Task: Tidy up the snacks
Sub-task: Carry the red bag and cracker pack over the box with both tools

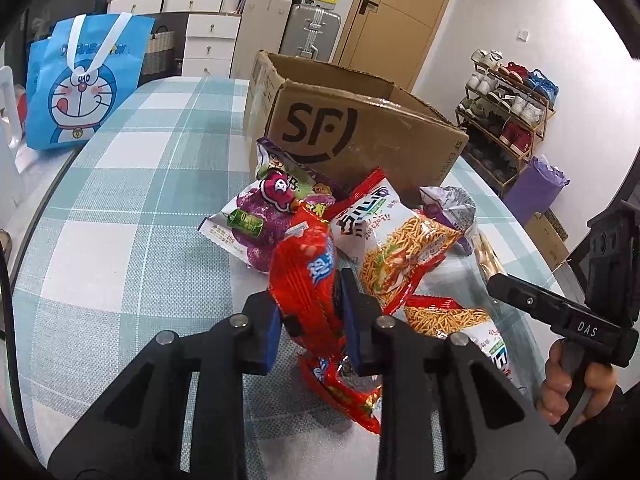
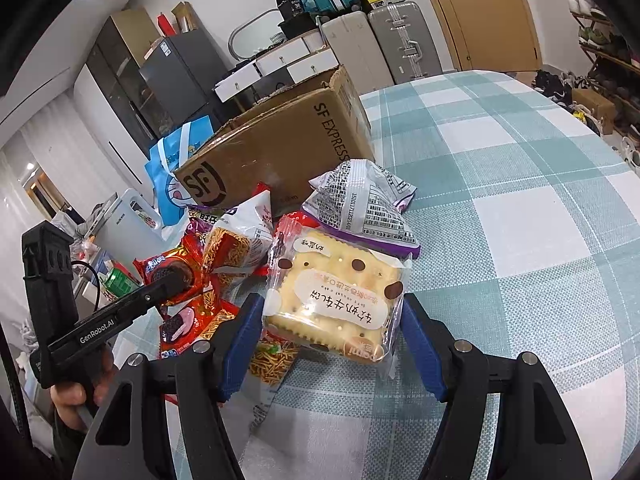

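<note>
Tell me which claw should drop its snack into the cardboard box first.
Probably left. The left claw is shut on the red snack packet, with the cardboard box straight ahead; the right claw's hold on the cracker pack looks unsure.

The snack packets [image 1: 360, 240] lie heaped on the table [image 1: 132, 208], just in front of the cardboard box [image 1: 360, 136]; the cracker pack [image 2: 336, 304] sits at the heap's right side; a tote bag [image 1: 80, 88] stands at the table's far left edge.
</note>
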`<state>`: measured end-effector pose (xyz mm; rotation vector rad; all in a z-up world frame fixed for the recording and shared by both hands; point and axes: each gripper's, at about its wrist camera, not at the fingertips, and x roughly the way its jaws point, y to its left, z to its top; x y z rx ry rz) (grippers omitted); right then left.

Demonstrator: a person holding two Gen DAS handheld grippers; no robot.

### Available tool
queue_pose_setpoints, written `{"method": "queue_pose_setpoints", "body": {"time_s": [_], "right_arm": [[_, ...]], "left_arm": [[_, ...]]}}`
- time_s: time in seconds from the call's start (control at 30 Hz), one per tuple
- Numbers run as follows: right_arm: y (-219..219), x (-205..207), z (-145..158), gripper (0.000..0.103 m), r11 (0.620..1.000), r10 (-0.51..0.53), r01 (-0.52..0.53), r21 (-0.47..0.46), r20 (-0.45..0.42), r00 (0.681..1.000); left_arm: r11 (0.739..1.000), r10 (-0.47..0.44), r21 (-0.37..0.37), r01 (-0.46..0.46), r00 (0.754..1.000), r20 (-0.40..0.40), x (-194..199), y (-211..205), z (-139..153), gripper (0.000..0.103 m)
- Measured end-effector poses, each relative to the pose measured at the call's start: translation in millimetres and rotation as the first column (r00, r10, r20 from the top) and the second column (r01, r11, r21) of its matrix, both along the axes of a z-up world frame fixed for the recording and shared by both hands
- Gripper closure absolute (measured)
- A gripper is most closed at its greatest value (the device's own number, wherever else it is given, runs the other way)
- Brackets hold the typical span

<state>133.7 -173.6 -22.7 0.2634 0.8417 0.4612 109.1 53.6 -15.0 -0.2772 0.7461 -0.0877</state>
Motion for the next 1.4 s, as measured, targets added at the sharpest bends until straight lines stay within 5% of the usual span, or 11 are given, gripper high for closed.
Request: {"method": "queue_pose_setpoints", "body": {"time_s": [0.7, 1.4], "right_arm": [[13, -2, 53, 0.034, 0.997, 0.061, -0.067, 0.035, 0.137, 0.989], [38, 58, 100, 0.034, 0.993, 0.091, -0.105, 0.058, 0.212, 0.973]], "left_arm": [[0.999, 0.009, 0.032, -0.014, 0.988, 0.157, -26, -3, 59, 0.081], [0.993, 0.023, 0.107, -0.049, 0.972, 0.233, 34, -19, 125, 0.081]]}}
